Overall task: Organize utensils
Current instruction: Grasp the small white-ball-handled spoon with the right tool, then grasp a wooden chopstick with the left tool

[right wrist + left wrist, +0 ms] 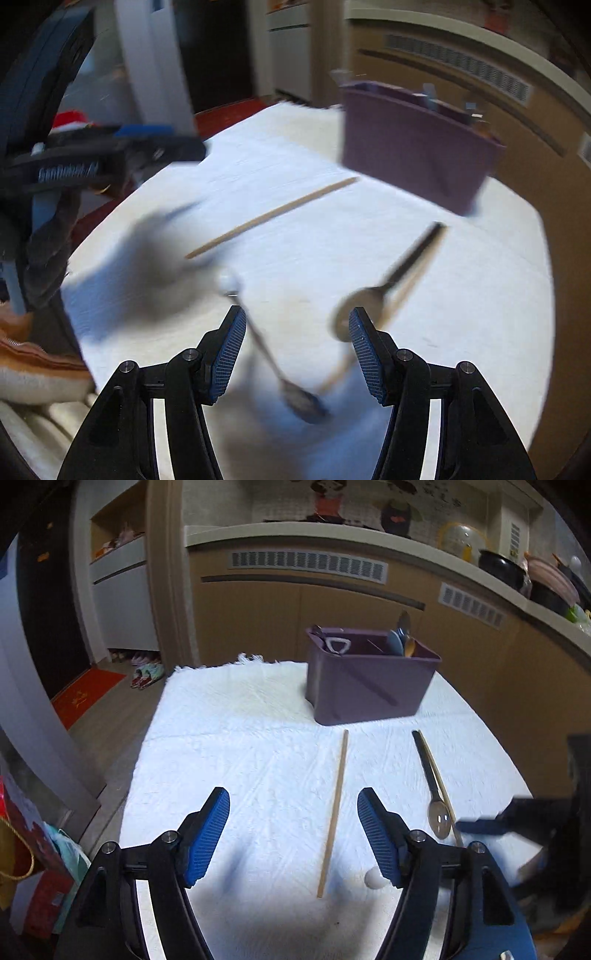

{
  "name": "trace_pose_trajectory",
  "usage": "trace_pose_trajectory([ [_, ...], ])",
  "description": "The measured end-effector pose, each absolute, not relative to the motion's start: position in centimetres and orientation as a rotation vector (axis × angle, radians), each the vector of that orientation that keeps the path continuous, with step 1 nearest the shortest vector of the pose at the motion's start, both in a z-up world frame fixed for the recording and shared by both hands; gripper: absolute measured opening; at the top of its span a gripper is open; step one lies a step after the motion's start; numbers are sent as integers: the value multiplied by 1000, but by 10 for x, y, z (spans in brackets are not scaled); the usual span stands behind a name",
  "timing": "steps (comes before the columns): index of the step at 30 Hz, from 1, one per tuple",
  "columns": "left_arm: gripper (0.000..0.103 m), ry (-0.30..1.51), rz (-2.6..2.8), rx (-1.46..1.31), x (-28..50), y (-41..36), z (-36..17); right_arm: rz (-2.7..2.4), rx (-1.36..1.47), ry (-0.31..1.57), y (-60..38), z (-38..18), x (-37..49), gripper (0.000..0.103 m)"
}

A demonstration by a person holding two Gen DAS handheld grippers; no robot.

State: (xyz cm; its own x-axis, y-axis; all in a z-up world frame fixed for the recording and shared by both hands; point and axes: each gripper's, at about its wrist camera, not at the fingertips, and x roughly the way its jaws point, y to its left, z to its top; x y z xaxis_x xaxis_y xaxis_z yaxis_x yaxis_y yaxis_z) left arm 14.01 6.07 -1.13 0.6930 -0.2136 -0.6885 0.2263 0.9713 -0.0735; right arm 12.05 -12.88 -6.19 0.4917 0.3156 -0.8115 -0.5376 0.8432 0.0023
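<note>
A: Our left gripper (pixel 293 814) hangs above the table (pixel 229 738) with its blue pads spread wide and nothing between them. Our right gripper (pixel 297 338) is spread just as wide and grips nothing either, though its view is blurred.

B: What do we see of the utensils?

A: A pale wooden chopstick (pixel 334 812), thin and straight, lies on the white cloth (pixel 207 716). Its long axis runs away from us toward the purple caddy (pixel 369 679), far end near the caddy's base, near end between our left pads and closer to the right one.

B: And to the right of it?

A: A metal spoon with a dark handle (pixel 430 771) lies alongside a second chopstick (pixel 439 775), touching or nearly so. The handle points toward the caddy, the bowl toward us, just beyond our left gripper's right pad.

B: From the right wrist?

A: A fork with a white ball-tipped handle (pixel 273 358) lies between our right pads, tines toward us. The caddy stands at the far side, well apart, with spoons (pixel 400 638) upright in one compartment.
</note>
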Motion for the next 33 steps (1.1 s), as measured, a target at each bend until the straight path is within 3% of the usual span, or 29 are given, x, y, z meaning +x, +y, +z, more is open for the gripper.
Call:
trace_pose_trajectory([
  [3,69,749,-202,1,142,71,-10,585,-310,926,-102,-71,120,44],
  [6,69,758,-187,-21,146,80,-13,627,-302,960,-82,-81,132,40],
  [12,69,789,-170,-53,150,93,-25,631,-307,994,-68,-94,144,22],
  [33,67,761,-417,143,173,-6,-32,266,18,872,-232,-33,166,22],
])
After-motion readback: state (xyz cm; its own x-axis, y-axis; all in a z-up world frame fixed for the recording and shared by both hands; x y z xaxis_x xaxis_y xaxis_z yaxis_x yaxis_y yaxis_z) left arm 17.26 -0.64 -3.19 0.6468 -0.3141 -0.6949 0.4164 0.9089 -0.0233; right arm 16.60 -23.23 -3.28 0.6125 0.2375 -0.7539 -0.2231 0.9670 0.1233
